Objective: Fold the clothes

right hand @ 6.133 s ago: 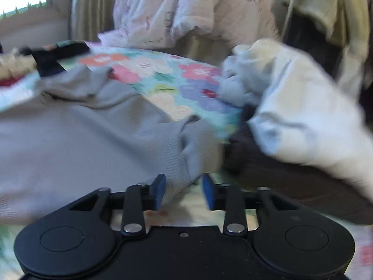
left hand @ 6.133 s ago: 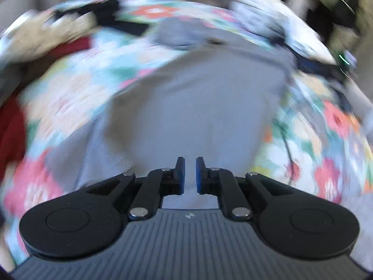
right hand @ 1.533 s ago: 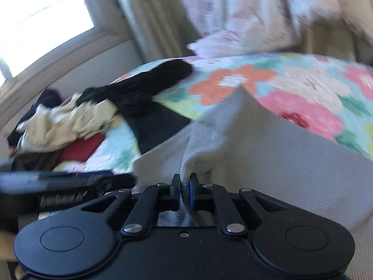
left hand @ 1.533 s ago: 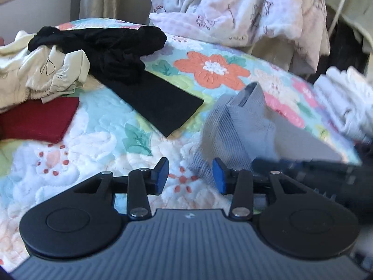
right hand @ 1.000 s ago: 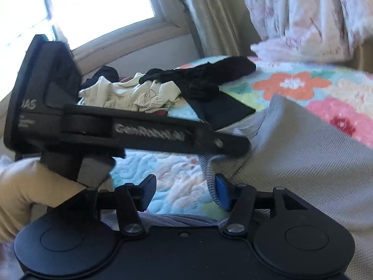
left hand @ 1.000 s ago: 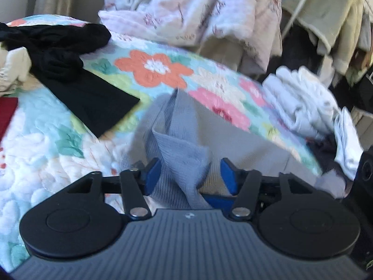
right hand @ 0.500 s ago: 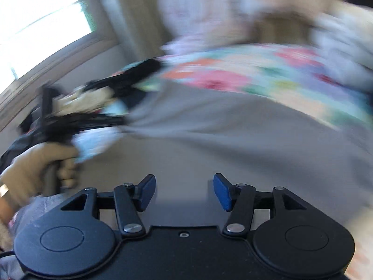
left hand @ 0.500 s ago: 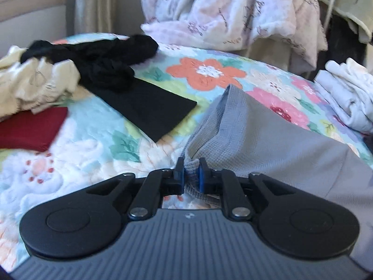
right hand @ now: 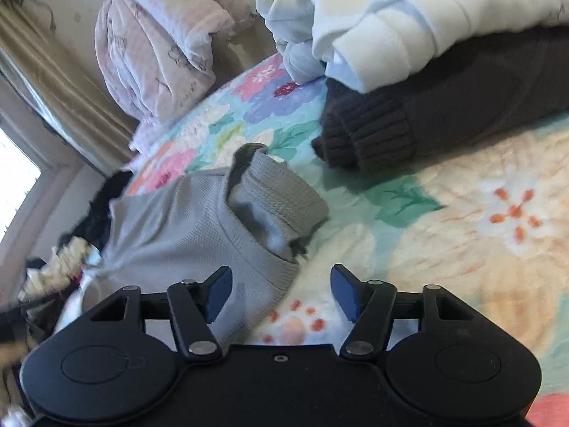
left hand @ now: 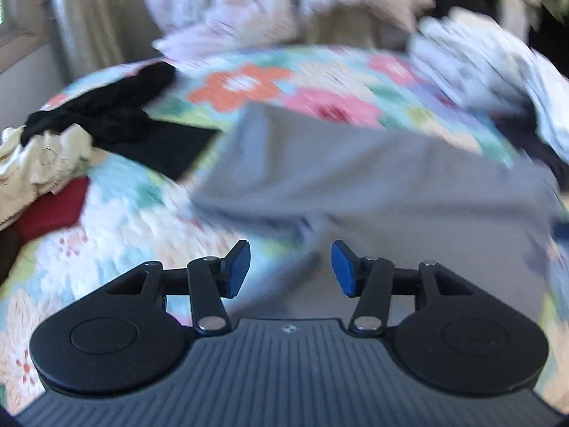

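Observation:
A grey knit sweater [left hand: 355, 178] lies spread on the floral quilt [left hand: 249, 85], blurred in the left wrist view. My left gripper [left hand: 290, 270] hovers just above its near edge, jaws opening, nothing between the pads. In the right wrist view the sweater [right hand: 185, 227] shows its ribbed cuff [right hand: 284, 192] bunched up near the hem. My right gripper [right hand: 281, 293] hangs over the hem corner and the quilt [right hand: 462, 235], jaws opening with no cloth pinched.
A folded dark brown sweater [right hand: 462, 106] with white clothes [right hand: 391, 17] on top sits right of the grey one. A black garment [left hand: 117, 121], a cream garment [left hand: 42, 160] and a red cloth [left hand: 53, 206] lie at the left. A pink blanket [right hand: 160, 42] is heaped behind.
My left gripper let go of the grey sweater's corner and pulled back with its jaws apart. My right gripper swung right, from the sweater's body to its cuff and hem, and widened.

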Tool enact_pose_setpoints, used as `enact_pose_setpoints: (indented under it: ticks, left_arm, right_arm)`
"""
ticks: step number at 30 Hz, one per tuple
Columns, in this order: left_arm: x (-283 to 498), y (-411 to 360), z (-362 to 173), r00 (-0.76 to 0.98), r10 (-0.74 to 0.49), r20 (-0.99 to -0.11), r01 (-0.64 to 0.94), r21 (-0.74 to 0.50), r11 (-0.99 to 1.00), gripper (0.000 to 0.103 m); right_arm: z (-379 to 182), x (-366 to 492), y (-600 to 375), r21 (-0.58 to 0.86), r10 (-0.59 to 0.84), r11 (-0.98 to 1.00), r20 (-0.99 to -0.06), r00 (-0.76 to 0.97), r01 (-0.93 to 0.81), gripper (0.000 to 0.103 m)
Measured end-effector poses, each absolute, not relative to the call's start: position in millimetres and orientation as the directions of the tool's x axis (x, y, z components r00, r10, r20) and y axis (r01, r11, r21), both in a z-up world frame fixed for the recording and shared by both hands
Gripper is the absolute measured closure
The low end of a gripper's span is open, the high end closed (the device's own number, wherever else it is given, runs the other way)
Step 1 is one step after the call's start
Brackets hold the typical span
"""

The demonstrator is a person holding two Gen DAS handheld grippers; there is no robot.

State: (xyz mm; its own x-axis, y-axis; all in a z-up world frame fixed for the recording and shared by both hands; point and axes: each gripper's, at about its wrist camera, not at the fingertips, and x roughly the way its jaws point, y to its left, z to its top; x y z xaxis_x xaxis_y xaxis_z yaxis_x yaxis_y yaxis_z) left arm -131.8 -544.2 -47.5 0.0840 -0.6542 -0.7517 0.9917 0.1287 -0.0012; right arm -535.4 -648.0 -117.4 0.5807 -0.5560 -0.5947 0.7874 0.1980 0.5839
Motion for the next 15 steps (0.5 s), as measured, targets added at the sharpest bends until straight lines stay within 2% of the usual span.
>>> enact_pose_setpoints:
  ticks: [1,2,5,6,7,8,11,13,15]
  left_arm:
    - [-137,-533,-49,0.085,-0.636,-0.767,0.994,0.022,0.106,0.051]
    - [-141,-519,-51,0.096,-0.616,-0.782,0.995,0.058,0.08,0.049]
    - [-148,-472,-67,0.266,-0.523,-0.81,0.956,0.293,0.033,0.049]
    - [-146,-458,-74,0.316,-0.492,-0.811,0.935,0.353,0.018,0.049]
    - [-142,-443,-80,0.35,-0.464,-0.813,0.919,0.394,0.003,0.049]
    - [-136,-429,-84,0.369,-0.437,-0.82,0.913,0.407,0.009,0.049]
    - [-110,-388,-87,0.387,-0.365,-0.847,0.918,0.391,0.065,0.049]
    - [-94,-365,-88,0.427,-0.316,-0.847,0.903,0.421,0.093,0.049]
    - [-77,-343,-90,0.447,-0.27,-0.853,0.894,0.428,0.129,0.049]
  right_arm:
    - [-120,-532,-649,0.598,-0.558,0.19,-0.587,0.587,0.779,0.021]
    - [-122,-528,-650,0.61,-0.562,0.182,-0.579,0.59,0.771,0.019]
    - [-124,-515,-652,0.613,-0.602,0.184,-0.547,0.581,0.768,0.018]
    - [-124,-510,-655,0.602,-0.604,0.204,-0.543,0.583,0.772,0.026]
    - [-124,-504,-658,0.59,-0.606,0.224,-0.539,0.585,0.776,0.073]
    - [-124,-499,-661,0.578,-0.608,0.243,-0.535,0.587,0.779,0.092]
    - [-101,-497,-657,0.489,-0.651,0.346,-0.489,0.58,0.8,0.093]
    - [-85,-498,-652,0.385,-0.685,0.391,-0.485,0.543,0.836,0.095]
    - [-88,-500,-653,0.357,-0.687,0.371,-0.516,0.512,0.857,0.095]
